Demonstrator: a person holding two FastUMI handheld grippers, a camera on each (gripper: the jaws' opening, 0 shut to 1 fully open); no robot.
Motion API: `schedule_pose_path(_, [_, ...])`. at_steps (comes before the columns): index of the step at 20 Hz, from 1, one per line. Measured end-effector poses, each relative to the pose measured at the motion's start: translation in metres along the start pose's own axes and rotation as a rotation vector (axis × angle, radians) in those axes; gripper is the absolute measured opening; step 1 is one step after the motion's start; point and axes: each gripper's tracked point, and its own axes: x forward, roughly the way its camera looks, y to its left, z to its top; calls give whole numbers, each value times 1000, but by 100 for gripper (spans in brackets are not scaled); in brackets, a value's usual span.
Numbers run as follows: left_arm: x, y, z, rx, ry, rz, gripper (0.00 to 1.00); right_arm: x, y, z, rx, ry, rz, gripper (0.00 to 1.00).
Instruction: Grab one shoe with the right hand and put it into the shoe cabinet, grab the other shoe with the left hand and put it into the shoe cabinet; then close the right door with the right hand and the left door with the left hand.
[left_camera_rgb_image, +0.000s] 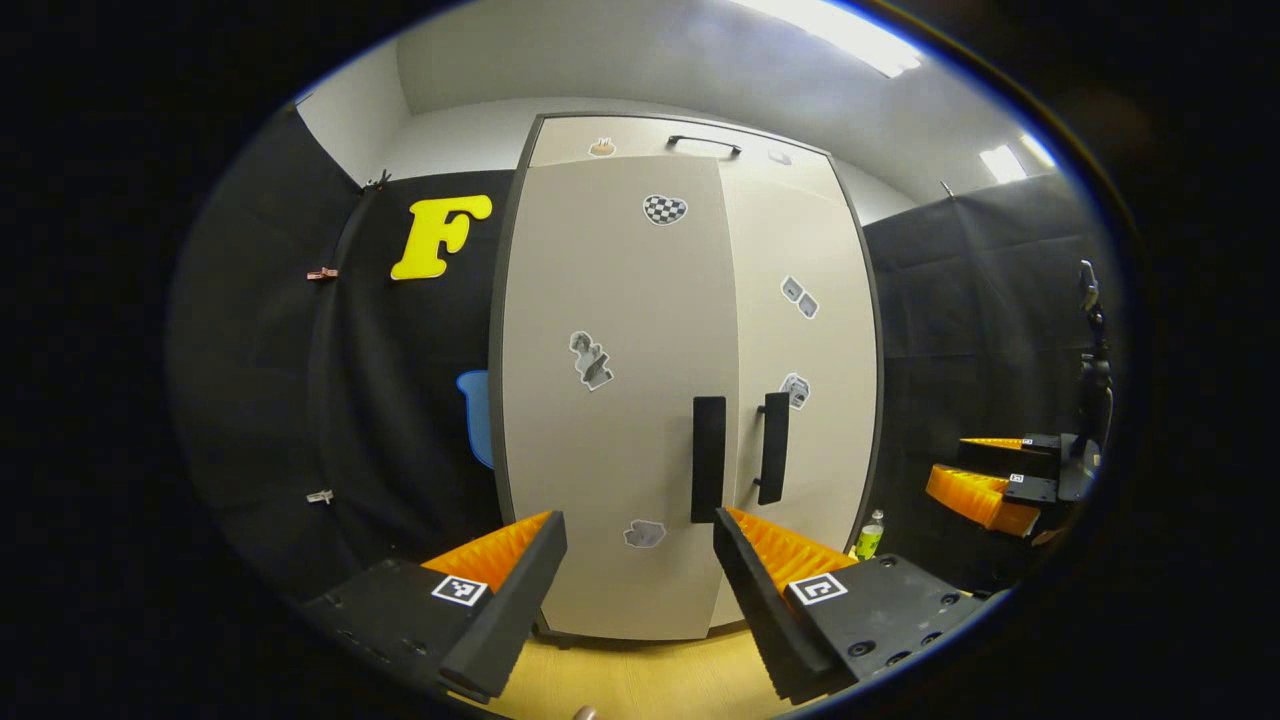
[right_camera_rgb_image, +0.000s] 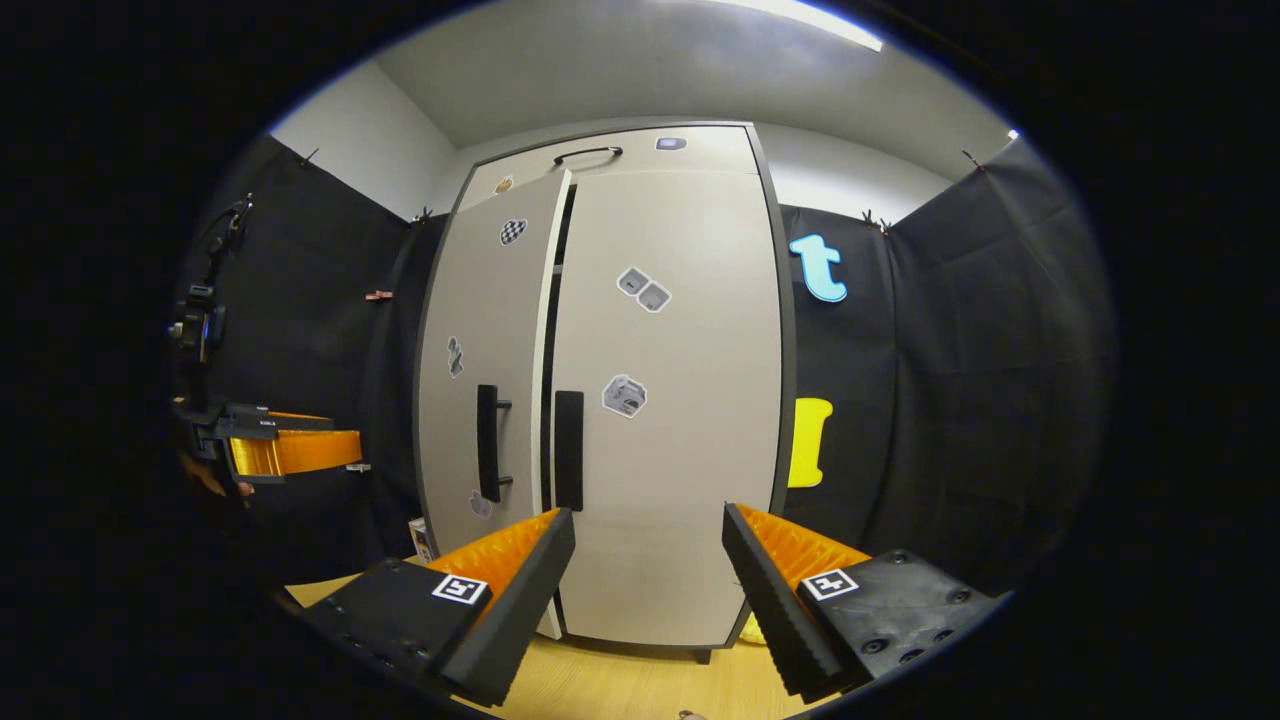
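Beige shoe cabinet upright; left door slightly ajar.

Shoe cabinet straight ahead, left gripper held up in front of it with nothing in it

The fingers are spread wide apart, and between them you can see the bottom of the left door and a bit of wooden floor. The left door looks slightly proud of the right door. Both have tall dark handles side by side near the middle seam, plus a bunch of stickers, including a checkered heart up top. A small green bottle stands on the floor by the cabinet's right corner. Over at the right edge, the right gripper hangs well away from the cabinet.
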Motion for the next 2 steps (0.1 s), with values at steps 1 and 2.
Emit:
schedule_pose_path(1, [-3, 0, 1, -1, -4, -3, 94, -2, 1, 1, 5, -2, 0, 98])
schedule_pose_path(2, [-4, 0, 2, -1, -8, -4, 94, -2, 3, 3, 7, -5, 1, 98])
